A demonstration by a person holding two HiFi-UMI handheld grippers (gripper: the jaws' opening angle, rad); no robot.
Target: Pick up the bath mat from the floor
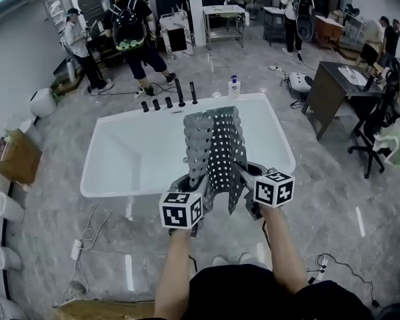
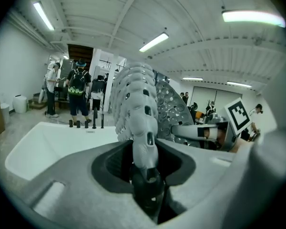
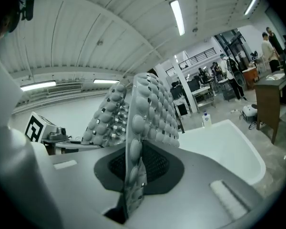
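A grey perforated bath mat (image 1: pixel 213 145) with suction cups hangs upright in the air in front of the person, over the near rim of a white bathtub (image 1: pixel 120 192). My left gripper (image 1: pixel 190 187) is shut on its lower left edge and my right gripper (image 1: pixel 244 179) on its lower right edge. In the left gripper view the mat (image 2: pixel 136 99) rises out of the closed jaws of the left gripper (image 2: pixel 145 163), with the right gripper (image 2: pixel 205 132) beside it. In the right gripper view the mat (image 3: pixel 148 109) stands edge-on, pinched by the right gripper (image 3: pixel 132 175).
Black tap handles (image 1: pixel 170 99) and a soap bottle (image 1: pixel 234 85) stand on the tub's far rim. A dark desk (image 1: pixel 340 79) and office chair (image 1: pixel 380 125) are at the right, a cardboard box (image 1: pixel 13 155) at the left. Cables (image 1: pixel 87 235) lie on the floor; people stand behind.
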